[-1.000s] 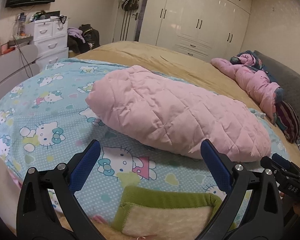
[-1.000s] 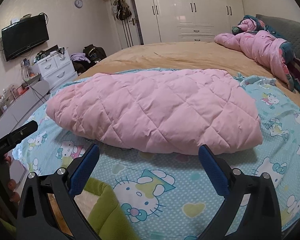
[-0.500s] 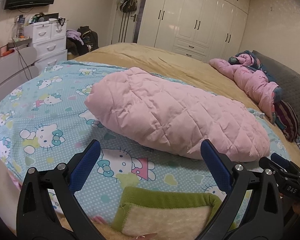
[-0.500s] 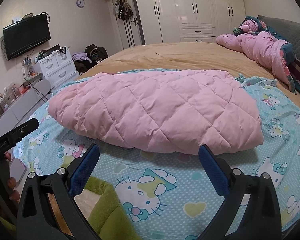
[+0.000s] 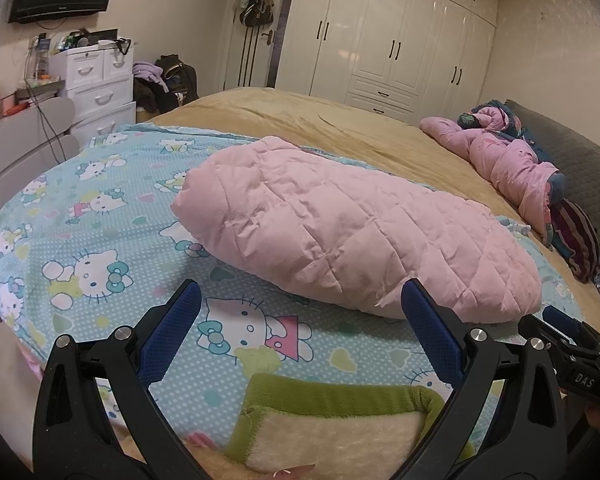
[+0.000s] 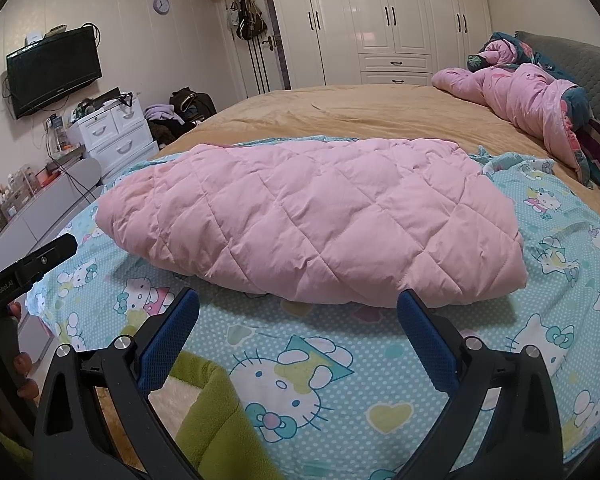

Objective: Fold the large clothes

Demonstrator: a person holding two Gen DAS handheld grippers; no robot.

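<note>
Bed [image 6: 380, 108]: covered by a tan spread, with a grey headboard at the far right.
Wardrobe [image 5: 400, 40]: white, glossy doors along the far wall.
Cartoon-cat sheet [image 6: 560, 320]: light blue, laid over the near part of the bed.
Pink quilted coat [image 6: 312, 220]: lies folded into a long padded bundle on the sheet, just beyond both grippers and touching neither.
Second pink garment [image 6: 532, 92]: bunched near the headboard, well apart from the coat.
Television [image 6: 54, 70]: black, on the left wall.
White drawers [image 5: 100, 80]: under the television, clutter on top.
Green-edged blanket [image 5: 340, 396]: at the near edge of the bed, below the grippers.
Left gripper [image 5: 300, 308]: blue pads spread wide, holding nothing, above the sheet.
Right gripper [image 6: 298, 308]: likewise spread wide and empty.
</note>
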